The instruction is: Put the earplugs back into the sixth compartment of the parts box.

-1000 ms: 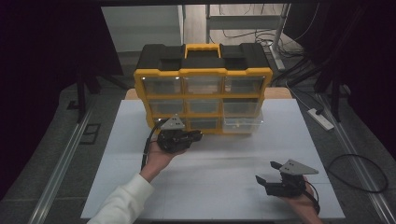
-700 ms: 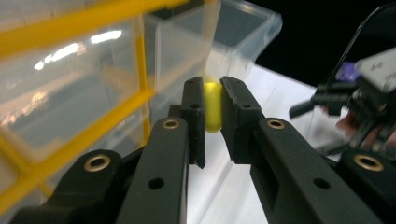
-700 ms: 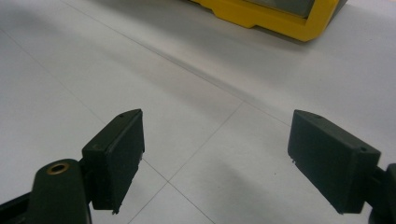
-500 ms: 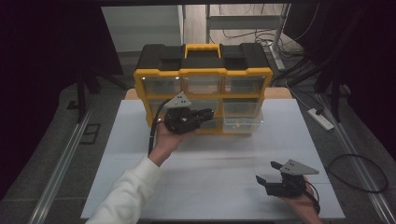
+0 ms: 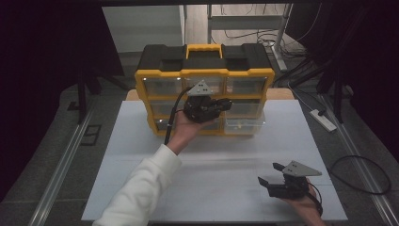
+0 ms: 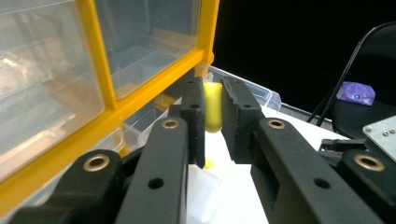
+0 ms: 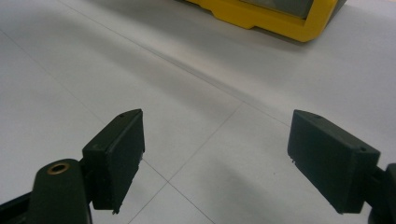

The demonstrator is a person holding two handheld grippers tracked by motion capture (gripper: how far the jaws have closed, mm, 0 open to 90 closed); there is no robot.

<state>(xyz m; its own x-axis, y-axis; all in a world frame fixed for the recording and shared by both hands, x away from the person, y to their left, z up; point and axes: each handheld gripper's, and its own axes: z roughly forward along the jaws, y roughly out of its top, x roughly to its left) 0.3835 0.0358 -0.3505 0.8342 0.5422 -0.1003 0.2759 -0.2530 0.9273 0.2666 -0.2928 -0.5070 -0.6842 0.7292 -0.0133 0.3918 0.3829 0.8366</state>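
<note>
Right claw (image 7: 215,158) jaws wide apart above white table (image 7: 93,60); yellow organizer base (image 7: 271,18) beyond.

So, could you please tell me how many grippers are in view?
2: the left gripper is raised at the yellow organizer, shut on a small yellow piece; the right gripper rests open at the table's near right.

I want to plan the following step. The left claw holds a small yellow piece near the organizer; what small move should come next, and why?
Probably carry it a little further over the pulled-out clear drawer and open there. The left claw is shut on the yellow piece, raised beside the yellow organizer, and the bottom-right drawer stands open. The right claw is open and low over the table.
</note>
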